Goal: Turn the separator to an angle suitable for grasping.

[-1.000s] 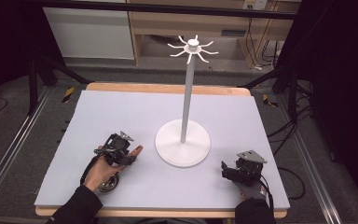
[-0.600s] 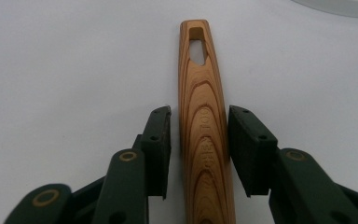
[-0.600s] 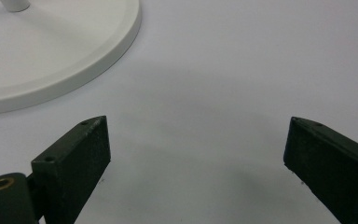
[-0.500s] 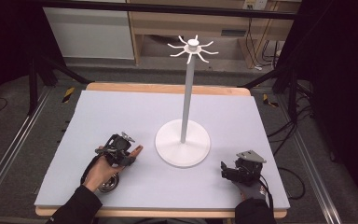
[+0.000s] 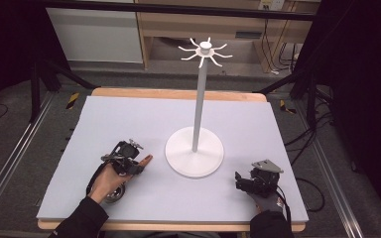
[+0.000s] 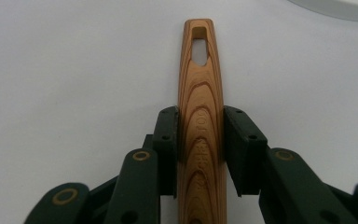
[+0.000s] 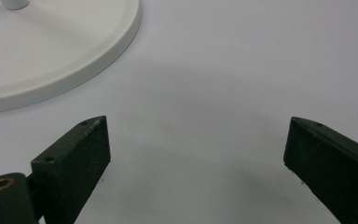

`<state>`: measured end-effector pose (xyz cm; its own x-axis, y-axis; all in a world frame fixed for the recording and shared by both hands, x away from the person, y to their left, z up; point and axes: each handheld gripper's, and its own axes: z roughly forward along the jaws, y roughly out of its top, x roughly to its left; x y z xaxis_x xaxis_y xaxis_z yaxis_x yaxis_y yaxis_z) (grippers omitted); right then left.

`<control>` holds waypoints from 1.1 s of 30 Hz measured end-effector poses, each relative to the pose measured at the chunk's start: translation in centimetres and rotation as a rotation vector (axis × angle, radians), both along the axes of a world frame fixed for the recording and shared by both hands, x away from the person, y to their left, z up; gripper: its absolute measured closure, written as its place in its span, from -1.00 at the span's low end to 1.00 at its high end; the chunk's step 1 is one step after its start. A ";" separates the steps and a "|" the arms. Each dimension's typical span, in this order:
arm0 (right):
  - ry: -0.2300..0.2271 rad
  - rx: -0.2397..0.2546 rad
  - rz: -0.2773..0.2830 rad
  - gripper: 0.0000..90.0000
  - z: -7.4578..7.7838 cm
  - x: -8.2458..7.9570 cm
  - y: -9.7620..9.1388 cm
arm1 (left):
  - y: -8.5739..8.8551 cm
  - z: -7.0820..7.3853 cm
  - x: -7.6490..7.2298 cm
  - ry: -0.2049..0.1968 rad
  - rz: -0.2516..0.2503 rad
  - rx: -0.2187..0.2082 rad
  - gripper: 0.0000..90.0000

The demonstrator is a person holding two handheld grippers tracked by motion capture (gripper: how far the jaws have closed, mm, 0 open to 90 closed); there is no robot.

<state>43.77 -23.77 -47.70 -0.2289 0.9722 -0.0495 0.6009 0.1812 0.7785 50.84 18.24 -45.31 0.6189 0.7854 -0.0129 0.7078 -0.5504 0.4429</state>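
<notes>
My left gripper clamps the wooden handle, pointing toward twelve o'clock; my right gripper gapes wide, the white stand base at ten o'clock.

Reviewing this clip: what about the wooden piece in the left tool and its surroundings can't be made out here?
- Wooden handle: its lower end is cut off by the bottom edge of the left gripper view, and in the high view the left tool and hand cover it, so what utensil it is stays unknown.
- Engraved lettering on the handle: too blurred to read.
- White stand: its hooks are too small to count in the high view.
</notes>
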 end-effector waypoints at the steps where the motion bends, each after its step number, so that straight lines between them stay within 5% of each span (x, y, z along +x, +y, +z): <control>1: 0.000 -0.001 0.001 -0.83 0.0 0.0 0.0 | 0.0 0.0 0.0 -0.002 0.001 -0.002 0.48; 15: -0.008 0.007 -0.007 -0.83 0.2 -0.2 -0.2 | 0.6 0.9 -0.6 -0.030 -0.003 -0.047 0.49; 33: -0.010 0.004 -0.009 -0.83 0.2 -0.2 -0.3 | 2.6 5.3 -2.4 -0.168 0.024 -0.177 0.49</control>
